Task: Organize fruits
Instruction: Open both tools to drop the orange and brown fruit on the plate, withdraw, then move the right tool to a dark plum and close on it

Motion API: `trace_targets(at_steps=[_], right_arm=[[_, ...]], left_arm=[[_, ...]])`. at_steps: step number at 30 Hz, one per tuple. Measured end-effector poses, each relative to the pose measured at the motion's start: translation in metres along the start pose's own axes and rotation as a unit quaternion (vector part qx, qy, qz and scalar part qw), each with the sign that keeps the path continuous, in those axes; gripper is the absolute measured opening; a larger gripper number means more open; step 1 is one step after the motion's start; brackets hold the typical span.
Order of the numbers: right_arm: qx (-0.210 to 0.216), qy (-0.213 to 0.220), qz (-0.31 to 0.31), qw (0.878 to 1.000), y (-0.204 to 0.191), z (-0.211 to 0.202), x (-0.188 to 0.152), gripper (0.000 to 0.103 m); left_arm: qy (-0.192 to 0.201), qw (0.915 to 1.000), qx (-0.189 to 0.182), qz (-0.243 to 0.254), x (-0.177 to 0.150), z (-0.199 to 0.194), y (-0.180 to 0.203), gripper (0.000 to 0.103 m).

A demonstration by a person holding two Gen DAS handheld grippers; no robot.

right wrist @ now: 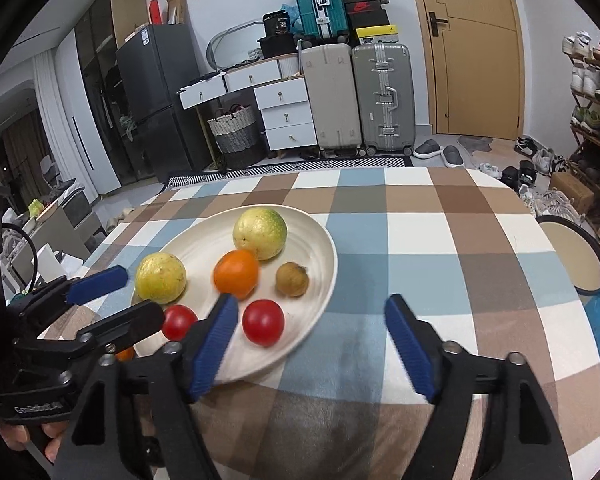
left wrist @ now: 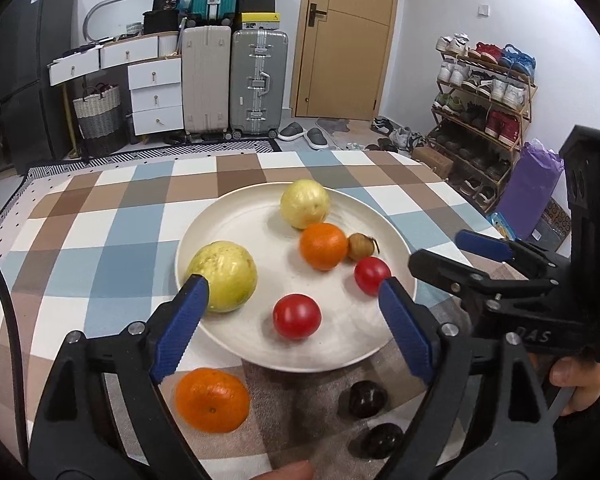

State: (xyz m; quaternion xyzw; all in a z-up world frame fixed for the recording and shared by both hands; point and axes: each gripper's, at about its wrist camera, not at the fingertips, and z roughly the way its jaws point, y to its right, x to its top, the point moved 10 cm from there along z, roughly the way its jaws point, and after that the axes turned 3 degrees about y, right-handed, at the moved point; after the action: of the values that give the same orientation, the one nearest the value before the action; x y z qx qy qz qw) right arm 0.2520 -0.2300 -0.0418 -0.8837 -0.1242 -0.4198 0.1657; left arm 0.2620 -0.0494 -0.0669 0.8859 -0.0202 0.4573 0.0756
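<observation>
We see a white plate (left wrist: 236,216) on a checked tablecloth (left wrist: 100,216), holding six fruits. Two yellow-green guavas lie on it: one (left wrist: 225,276) at the near left rim, the other (left wrist: 305,204) at the far side. An orange (left wrist: 323,246) sits just in front of the far guava, touching a small brown fruit (left wrist: 360,246) on its right. Two tomatoes lie nearer us: one (left wrist: 297,316) toward the front of the plate, the other (left wrist: 372,275) close to the right rim.

Off the plate, on the cloth just before its near rim, we find a second orange (left wrist: 212,399) and two dark fruits (left wrist: 367,399), (left wrist: 381,440), one behind the other.

The left gripper (left wrist: 294,308) hovers over the near part of the plate with its blue pads wide apart; the front tomato shows between them, untouched. We see nothing clamped.

The right gripper (right wrist: 310,328) stands at the plate's right edge, jaws likewise spread, its left pad over the rim and its right pad over bare cloth. It grips nothing.

Each gripper appears in the other's view, held by a hand (left wrist: 580,384).

Beyond the table stand suitcases (left wrist: 236,84), a white drawer unit (left wrist: 156,92), a door (left wrist: 348,36) and a shoe rack (left wrist: 484,96).
</observation>
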Motion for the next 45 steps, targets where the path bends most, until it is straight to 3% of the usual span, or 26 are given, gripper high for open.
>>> trace_targets(at_steps=[3, 5, 15, 23, 37, 45], right_arm=[[-0.002, 0.0, -0.005, 1.0, -0.002, -0.006, -0.003, 0.097], [0.001, -0.003, -0.004, 1.0, -0.002, -0.012, -0.005, 0.102], [0.038, -0.027, -0.009, 0.999, -0.018, -0.029, -0.028, 0.103], [0.074, -0.057, -0.035, 0.995, -0.044, -0.036, -0.045, 0.103], [0.105, -0.109, -0.04, 0.988, -0.07, -0.024, -0.065, 0.103], [0.079, -0.133, -0.069, 0.986, -0.082, -0.013, -0.075, 0.101]], left_arm=[[0.002, 0.9998, 0.019, 0.002, -0.003, -0.01, -0.008, 0.091], [0.007, 0.9996, 0.028, -0.002, -0.005, -0.017, -0.013, 0.102], [0.015, 0.9989, 0.038, -0.021, -0.028, -0.064, -0.032, 0.102], [-0.004, 0.9984, 0.049, -0.026, -0.055, -0.081, -0.043, 0.102], [-0.039, 0.9964, 0.065, -0.038, -0.067, -0.065, -0.051, 0.102], [-0.037, 0.9959, 0.065, -0.051, -0.065, -0.066, -0.057, 0.102]])
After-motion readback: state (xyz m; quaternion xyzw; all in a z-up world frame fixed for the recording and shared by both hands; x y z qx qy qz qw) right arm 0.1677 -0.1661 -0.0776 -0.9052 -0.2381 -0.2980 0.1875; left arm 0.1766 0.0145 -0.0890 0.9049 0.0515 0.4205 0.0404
